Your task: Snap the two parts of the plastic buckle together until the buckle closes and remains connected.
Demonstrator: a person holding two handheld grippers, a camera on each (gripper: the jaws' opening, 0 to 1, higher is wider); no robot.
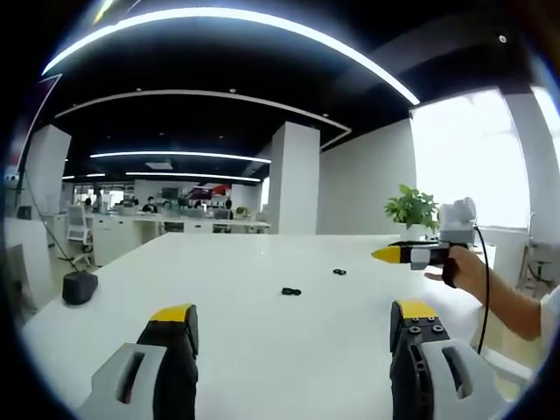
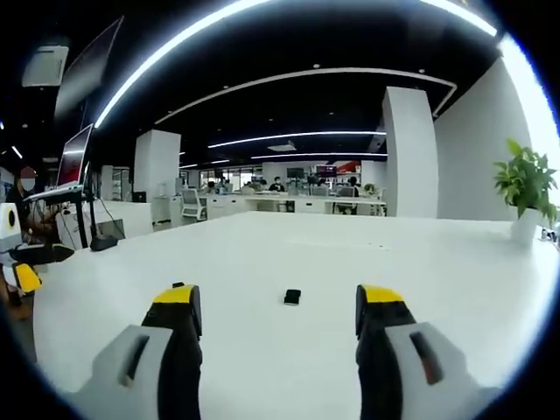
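Left gripper (image 1: 293, 319): jaws wide apart, nothing between them, rising from the bottom of the left gripper view over the white table (image 1: 227, 350).
Right gripper (image 2: 278, 306): jaws spread wide and empty, low centre of the right gripper view; seen also at centre right of the left gripper view, carried by a hand (image 1: 468, 269) with its yellow tip pointing toward frame left.
Buckle parts: in the left gripper view, two small dark pieces lying apart on the table, one (image 1: 291, 291) just right of centre, the other (image 1: 339, 272) up and right of it.
Right gripper view, buckle: one dark piece (image 2: 292, 297) at centre, lined up between the two jaw tips but farther off along the table.
Likely reason for pose: both grippers held open and well back, probably an approach, one gripper per piece; neither piece touched, nothing joined yet.
Hard to make out: pieces too small to tell socket half from pronged half, or which way either faces.
Cut off: at the left edge of the right gripper view, a white and yellow object, unidentifiable.
Background: potted plant (image 2: 528, 185) at right edge, dark object (image 1: 80, 287) at left table edge.
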